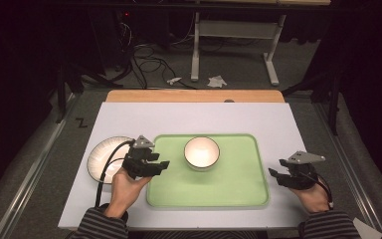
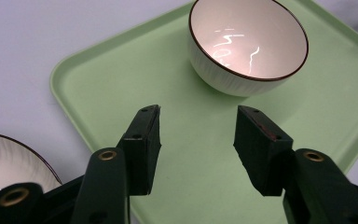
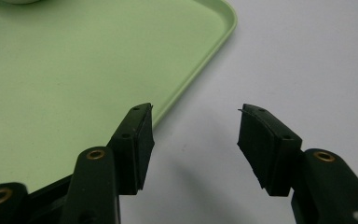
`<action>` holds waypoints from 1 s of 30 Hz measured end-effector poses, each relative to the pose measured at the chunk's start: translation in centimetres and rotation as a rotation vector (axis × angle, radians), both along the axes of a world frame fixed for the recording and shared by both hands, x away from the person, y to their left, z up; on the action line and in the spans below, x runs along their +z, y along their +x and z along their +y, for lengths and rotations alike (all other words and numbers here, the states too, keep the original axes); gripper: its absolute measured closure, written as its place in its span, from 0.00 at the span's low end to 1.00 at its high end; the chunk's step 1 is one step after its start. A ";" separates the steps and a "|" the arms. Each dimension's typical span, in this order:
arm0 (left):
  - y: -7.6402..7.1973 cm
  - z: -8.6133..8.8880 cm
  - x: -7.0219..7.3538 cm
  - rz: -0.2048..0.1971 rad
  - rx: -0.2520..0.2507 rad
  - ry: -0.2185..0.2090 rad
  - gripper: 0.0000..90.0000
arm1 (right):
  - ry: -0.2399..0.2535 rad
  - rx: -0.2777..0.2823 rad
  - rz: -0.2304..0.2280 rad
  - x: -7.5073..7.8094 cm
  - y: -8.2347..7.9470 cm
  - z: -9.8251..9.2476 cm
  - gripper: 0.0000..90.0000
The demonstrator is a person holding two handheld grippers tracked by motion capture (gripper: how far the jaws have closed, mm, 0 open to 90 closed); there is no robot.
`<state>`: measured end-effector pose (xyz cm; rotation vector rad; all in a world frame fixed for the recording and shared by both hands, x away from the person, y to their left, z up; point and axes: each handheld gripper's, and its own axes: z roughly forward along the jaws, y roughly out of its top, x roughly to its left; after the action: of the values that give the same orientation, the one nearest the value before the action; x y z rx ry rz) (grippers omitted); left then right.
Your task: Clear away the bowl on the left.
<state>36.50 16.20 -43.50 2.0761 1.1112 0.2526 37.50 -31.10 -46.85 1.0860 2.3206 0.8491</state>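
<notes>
From the high view, my left tongs hover at the left edge of the green tray, the plate on the table just beneath and behind them, the bowl on the tray ahead to the right. My right tongs sit off the tray's right edge, farther from the bowl.

In the left gripper view, my jaws stand apart, empty, the bowl just ahead.

In the right gripper view, my jaws gape over the tray's rim and bare table. I judge the left hand nearer.

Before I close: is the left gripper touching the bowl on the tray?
Apart. The left gripper view shows bare green tray between the open left gripper and the bowl.
</notes>
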 end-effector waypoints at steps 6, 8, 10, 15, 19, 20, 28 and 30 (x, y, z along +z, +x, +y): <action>-0.3 -0.3 -0.3 -0.007 0.000 0.002 0.56 | -0.002 0.002 0.002 0.0 0.0 0.0 0.52; -0.3 -0.3 -0.4 -0.008 -0.003 0.006 0.57 | 0.000 0.004 0.002 0.0 0.0 0.0 0.52; -0.3 -0.5 -0.5 -0.005 -0.004 0.005 0.57 | 0.003 0.009 -0.001 0.1 -0.1 0.1 0.52; -0.5 -0.8 -0.8 0.003 -0.014 0.010 0.57 | 0.001 0.012 -0.002 0.1 -0.1 0.1 0.52; -0.5 -1.1 -1.1 0.021 -0.018 0.008 0.56 | 0.000 0.011 -0.002 0.1 -0.1 0.1 0.52; -0.5 -1.2 -1.2 0.024 -0.020 0.010 0.56 | 0.004 0.013 -0.005 0.1 -0.1 0.1 0.52; -0.2 -1.5 -1.8 0.047 -0.023 0.010 0.56 | 0.010 0.011 0.000 0.2 -0.2 0.2 0.52; -0.2 -1.5 -1.9 0.050 -0.022 0.012 0.56 | 0.011 0.011 0.002 0.2 -0.2 0.2 0.52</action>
<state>36.33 14.67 -45.38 2.1142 1.1181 0.1979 37.30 -30.91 -46.66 1.0801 2.3289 0.8667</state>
